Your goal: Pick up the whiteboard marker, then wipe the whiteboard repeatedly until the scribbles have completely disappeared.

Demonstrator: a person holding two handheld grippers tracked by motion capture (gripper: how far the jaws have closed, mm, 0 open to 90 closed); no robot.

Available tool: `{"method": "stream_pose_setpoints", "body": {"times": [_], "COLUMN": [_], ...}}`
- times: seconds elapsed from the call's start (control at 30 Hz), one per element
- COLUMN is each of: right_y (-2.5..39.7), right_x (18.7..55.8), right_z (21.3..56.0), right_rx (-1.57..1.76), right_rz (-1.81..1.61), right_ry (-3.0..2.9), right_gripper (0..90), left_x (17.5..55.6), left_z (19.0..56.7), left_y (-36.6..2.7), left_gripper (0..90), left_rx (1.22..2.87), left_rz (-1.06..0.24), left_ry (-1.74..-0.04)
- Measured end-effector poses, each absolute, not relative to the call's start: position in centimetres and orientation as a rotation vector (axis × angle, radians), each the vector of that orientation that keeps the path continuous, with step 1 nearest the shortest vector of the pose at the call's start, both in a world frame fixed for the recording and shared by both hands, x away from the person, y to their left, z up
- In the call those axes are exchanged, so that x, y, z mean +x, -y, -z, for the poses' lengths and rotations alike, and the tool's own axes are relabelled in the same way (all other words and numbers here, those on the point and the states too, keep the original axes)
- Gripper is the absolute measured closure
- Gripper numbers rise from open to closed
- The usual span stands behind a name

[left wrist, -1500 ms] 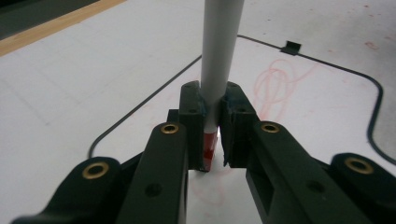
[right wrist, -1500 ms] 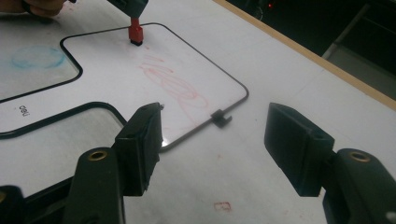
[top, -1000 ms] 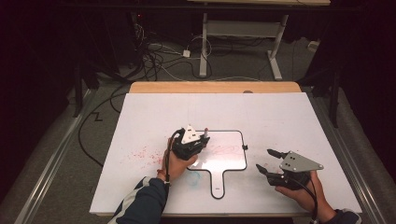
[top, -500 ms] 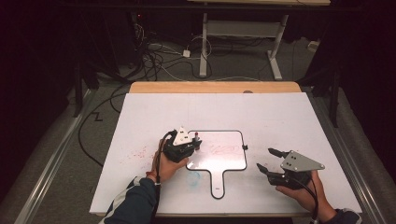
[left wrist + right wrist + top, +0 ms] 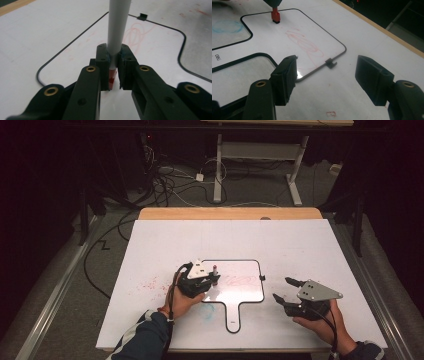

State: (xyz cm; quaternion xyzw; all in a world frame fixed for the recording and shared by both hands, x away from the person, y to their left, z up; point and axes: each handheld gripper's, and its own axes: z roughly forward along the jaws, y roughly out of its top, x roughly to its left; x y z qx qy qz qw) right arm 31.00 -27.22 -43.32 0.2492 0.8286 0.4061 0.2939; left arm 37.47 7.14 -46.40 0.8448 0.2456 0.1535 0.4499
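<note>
A small handled whiteboard [image 5: 245,292] with a black rim lies flat on the white table [image 5: 300,245]. A red scribble [image 5: 239,281] marks its middle. My left gripper [image 5: 212,281] sits at the board's left side, shut on a grey marker [image 5: 117,30] held upright. The marker's red end [image 5: 275,17] touches the board surface. My right gripper [image 5: 281,288] rests to the right of the board, open, with nothing between its jaws; the right gripper view looks past them at the scribble [image 5: 305,45] and the board's corner.
A black clip [image 5: 330,63] sits on the board's right rim. A blue smudge [image 5: 207,309] lies beside the handle [image 5: 234,317], and red smears [image 5: 150,284] mark the table to the left. Cables [image 5: 170,185] and desk legs stand beyond the wooden far edge [image 5: 230,213].
My left gripper has shifted slightly left and toward the person, still holding the marker on the board. The right gripper has barely moved.
</note>
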Motion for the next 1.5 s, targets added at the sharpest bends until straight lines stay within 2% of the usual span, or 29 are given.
{"method": "stream_pose_setpoints", "body": {"times": [0.1, 0.2, 0.4, 0.67, 0.8, 1.27, 1.5], "right_y": [27.3, 27.3, 27.4, 27.4, 27.4, 27.5, 27.5], "right_x": [30.9, 30.9, 31.0, 31.0, 30.9, 30.7, 30.5], "right_z": [43.2, 43.2, 43.1, 43.1, 43.1, 43.2, 43.0], "right_rx": [0.663, 0.661, 0.658, 0.664, 0.658, 0.643, 0.640], "right_rz": [-1.084, -1.081, -1.079, -1.077, -1.078, -1.042, -1.047], "right_ry": [-2.198, -2.196, -2.193, -2.191, -2.192, -2.184, -2.175], "right_gripper": [35.0, 35.0, 34.9, 35.0, 35.0, 35.1, 35.0], "left_x": [37.6, 38.2, 38.5, 37.9, 37.5, 36.3, 36.4], "left_z": [46.3, 46.4, 46.6, 46.8, 46.6, 47.3, 46.4], "left_y": [-6.6, -7.9, -9.2, -6.2, -4.7, -10.0, -9.8], "left_gripper": [78.5, 78.5, 78.5, 78.5, 78.5, 78.0, 78.0], "left_rx": [2.109, 2.101, 2.064, 2.043, 2.076, 2.177, 2.110], "left_rz": [-0.405, -0.437, -0.411, -0.358, -0.374, -0.487, -0.423], "left_ry": [-0.581, -0.627, -0.689, -0.623, -0.564, -0.664, -0.650]}}
